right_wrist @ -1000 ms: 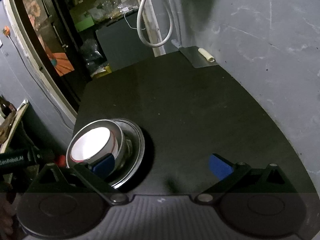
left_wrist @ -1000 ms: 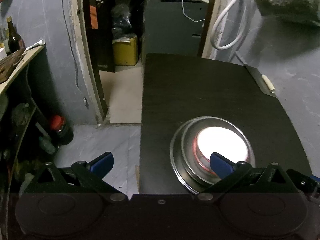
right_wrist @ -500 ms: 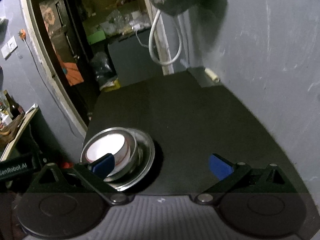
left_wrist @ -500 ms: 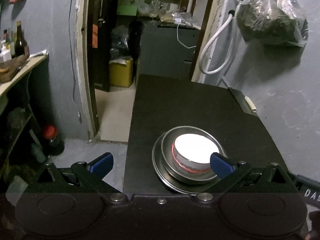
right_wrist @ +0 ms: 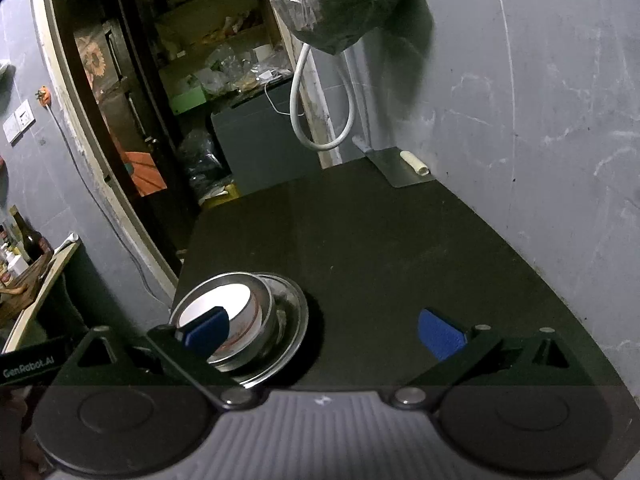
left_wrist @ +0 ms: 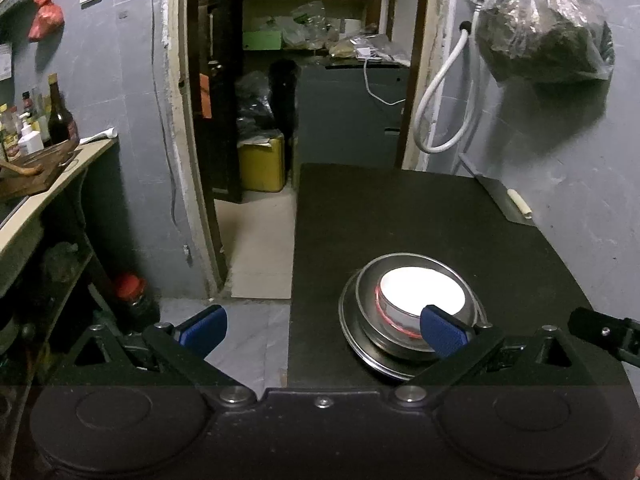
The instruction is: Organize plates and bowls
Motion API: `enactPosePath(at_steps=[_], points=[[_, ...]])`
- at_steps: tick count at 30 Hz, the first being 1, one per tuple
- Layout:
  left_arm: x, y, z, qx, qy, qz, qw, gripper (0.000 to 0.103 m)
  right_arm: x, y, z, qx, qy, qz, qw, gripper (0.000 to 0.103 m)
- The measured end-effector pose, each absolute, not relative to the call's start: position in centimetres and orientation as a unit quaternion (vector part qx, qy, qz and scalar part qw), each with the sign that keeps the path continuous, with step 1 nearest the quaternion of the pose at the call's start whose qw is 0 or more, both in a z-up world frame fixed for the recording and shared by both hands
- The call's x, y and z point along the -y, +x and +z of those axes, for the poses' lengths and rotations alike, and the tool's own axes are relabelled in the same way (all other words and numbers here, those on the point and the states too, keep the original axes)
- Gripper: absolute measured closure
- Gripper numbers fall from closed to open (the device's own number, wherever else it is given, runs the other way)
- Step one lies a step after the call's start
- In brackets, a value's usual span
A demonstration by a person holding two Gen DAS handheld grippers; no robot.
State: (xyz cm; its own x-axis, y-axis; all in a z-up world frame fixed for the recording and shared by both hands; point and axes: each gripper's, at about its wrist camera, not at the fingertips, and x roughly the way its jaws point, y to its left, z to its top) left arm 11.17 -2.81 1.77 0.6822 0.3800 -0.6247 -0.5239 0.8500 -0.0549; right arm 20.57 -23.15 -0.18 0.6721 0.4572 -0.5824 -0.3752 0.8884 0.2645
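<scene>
A stack of dishes stands near the front left of the black table: a white bowl with a red band sits inside a steel bowl, which rests on a steel plate. In the right wrist view the same white bowl, steel bowl and steel plate lie at lower left. My left gripper hangs open above the table's left edge, its right finger over the stack. My right gripper is open, empty, just right of the stack.
A steel sheet with a pale roll lies at the table's far right corner against the grey wall. A bagged bundle and white hose hang above. A shelf with bottles stands left; a doorway with a yellow box lies beyond.
Both grippers have drawn back and risen from the stack, so the dishes look smaller and farther. The dishes have not moved. Both grippers stay open.
</scene>
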Motion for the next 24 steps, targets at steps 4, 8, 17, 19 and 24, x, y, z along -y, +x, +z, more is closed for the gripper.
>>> enactPosePath(at_steps=[4,8,17,19,24], points=[[2.6,10.8,1.7,-0.309,-0.109,0.235,0.915,0.001,22.7,19.9,0.2,-0.327,0.043,0.226,0.917,0.000],[1.9,10.4,1.9,-0.300,-0.106,0.212,0.924,0.001,21.9,18.5,0.6,-0.311,0.019,0.214,0.926,0.000],[-0.1,7.3,2.1,-0.295,-0.100,0.166,0.936,0.001,21.2,13.2,1.7,-0.280,0.030,0.160,0.946,0.000],[-0.1,6.1,1.5,-0.299,-0.100,0.150,0.937,0.001,21.2,11.4,1.6,-0.277,0.035,0.146,0.949,0.000],[-0.4,3.4,-0.6,-0.302,-0.122,0.117,0.938,0.001,21.0,6.8,1.1,-0.270,0.002,0.139,0.953,0.000]])
